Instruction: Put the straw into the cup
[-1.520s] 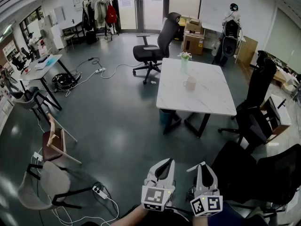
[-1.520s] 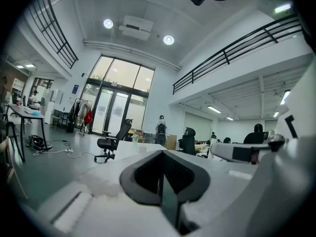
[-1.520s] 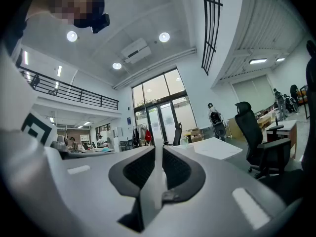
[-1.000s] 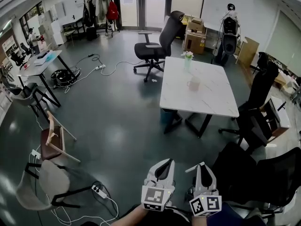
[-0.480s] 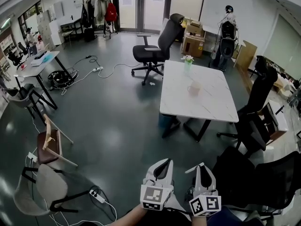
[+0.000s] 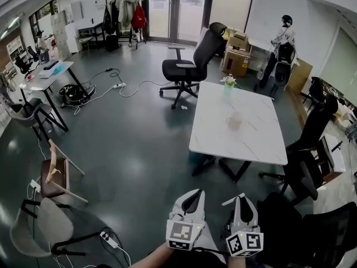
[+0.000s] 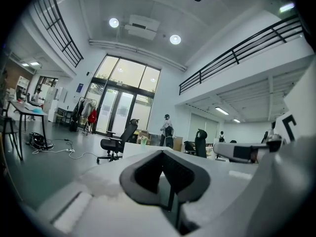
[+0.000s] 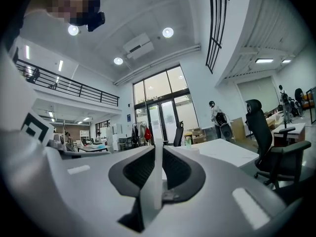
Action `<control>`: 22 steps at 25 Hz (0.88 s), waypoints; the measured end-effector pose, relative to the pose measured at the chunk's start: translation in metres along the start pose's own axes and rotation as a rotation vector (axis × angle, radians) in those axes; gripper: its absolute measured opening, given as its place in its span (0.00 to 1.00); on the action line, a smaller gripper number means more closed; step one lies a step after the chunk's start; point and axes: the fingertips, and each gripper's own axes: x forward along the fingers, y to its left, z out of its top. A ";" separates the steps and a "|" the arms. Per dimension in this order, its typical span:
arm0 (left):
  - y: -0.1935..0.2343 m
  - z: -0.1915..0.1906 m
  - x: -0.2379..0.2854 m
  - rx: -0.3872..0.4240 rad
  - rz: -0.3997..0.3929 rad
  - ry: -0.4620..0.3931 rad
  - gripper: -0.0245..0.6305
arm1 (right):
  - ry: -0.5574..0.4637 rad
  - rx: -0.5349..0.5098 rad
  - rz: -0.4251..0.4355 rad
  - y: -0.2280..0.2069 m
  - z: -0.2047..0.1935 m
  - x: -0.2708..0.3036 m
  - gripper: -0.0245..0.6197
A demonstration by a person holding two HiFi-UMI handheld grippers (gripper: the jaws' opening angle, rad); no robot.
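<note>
Low at the front of the head view, the right gripper (image 6: 241, 200) pinches a thin white plastic straw (image 8: 156, 174) between its dark ribbed pads. Its jaws are narrowed onto the straw, which runs crosswise, one end poking out beside the tips. Such a straw is probably very light, a little bendy, and easy to crush or let swivel. A gentle pinch partway along its length therefore seems the sound hold. The left gripper (image 6: 192, 199) beside it has its jaws pressed together on nothing. The small pale round cup (image 6: 235, 120) stands well apart on the white marble-patterned table (image 6: 251, 144), across the dark floor.
</note>
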 end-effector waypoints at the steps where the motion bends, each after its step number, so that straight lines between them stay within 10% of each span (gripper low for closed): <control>1: 0.003 -0.002 0.011 0.005 0.002 0.006 0.04 | 0.003 0.007 0.001 -0.007 -0.003 0.011 0.11; 22: 0.001 0.008 0.327 0.070 0.009 0.191 0.04 | 0.050 0.180 0.010 -0.220 0.011 0.259 0.11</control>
